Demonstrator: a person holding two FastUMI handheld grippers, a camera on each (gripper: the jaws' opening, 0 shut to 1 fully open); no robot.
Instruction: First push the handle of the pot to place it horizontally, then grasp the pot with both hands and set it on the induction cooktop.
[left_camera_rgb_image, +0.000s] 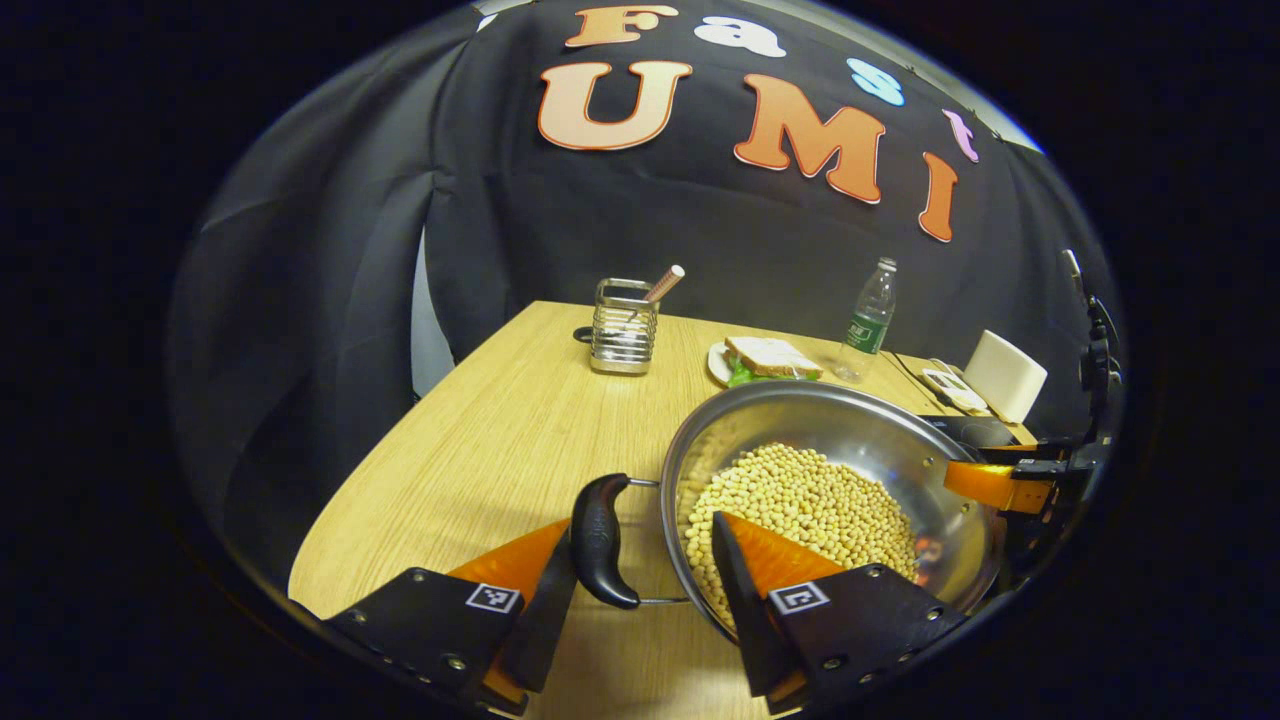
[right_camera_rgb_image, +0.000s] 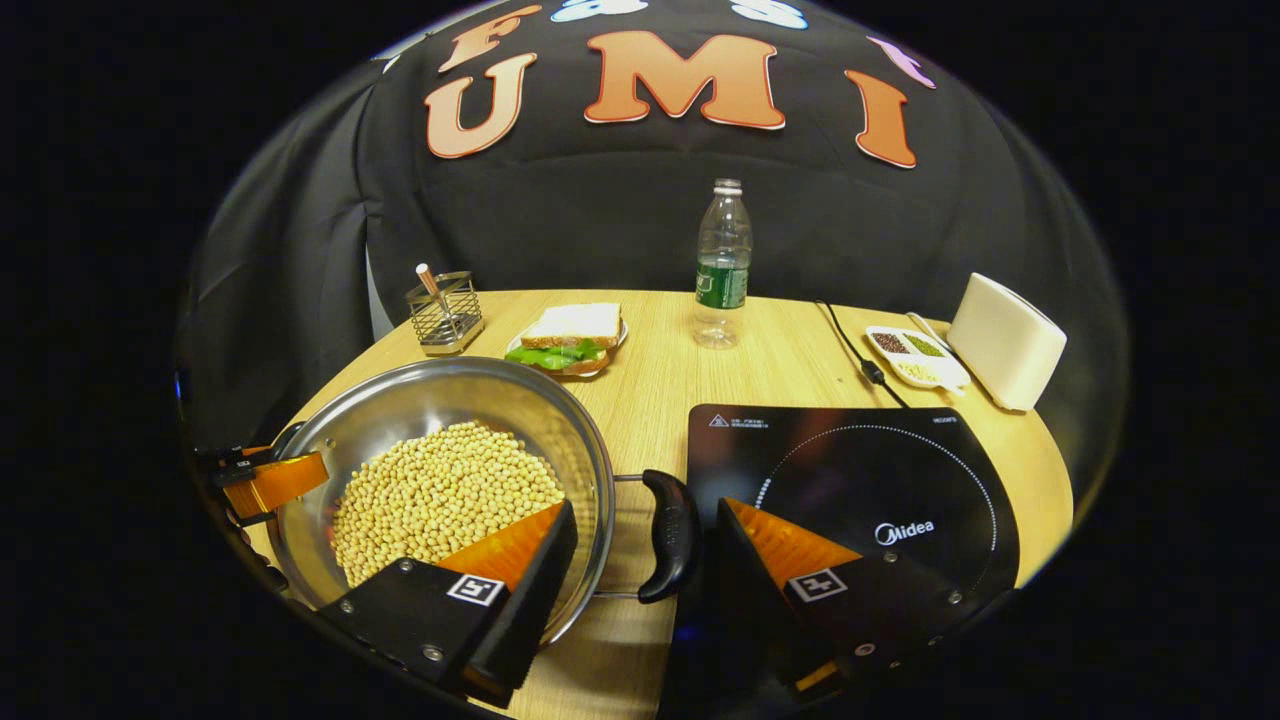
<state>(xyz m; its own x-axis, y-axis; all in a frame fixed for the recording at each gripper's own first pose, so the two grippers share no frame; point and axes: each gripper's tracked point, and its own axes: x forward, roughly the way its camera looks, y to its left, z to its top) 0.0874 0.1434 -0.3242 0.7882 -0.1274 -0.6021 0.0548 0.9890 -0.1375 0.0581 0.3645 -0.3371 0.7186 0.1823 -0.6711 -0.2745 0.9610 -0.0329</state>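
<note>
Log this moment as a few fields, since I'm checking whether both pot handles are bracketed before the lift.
pot: steel pot of beans on table, beside cooktop
left gripper: open, fingers astride left handle
right gripper: open, fingers astride right handle
lifted: not yet

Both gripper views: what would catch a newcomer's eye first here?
The shiny steel pot, heaped with pale yellow soybeans, sits on the light wooden table left of the flat black induction cooktop. In each view, open fingers straddle one of its curved black side handles: the left gripper at one handle, the right gripper at the other.
</note>
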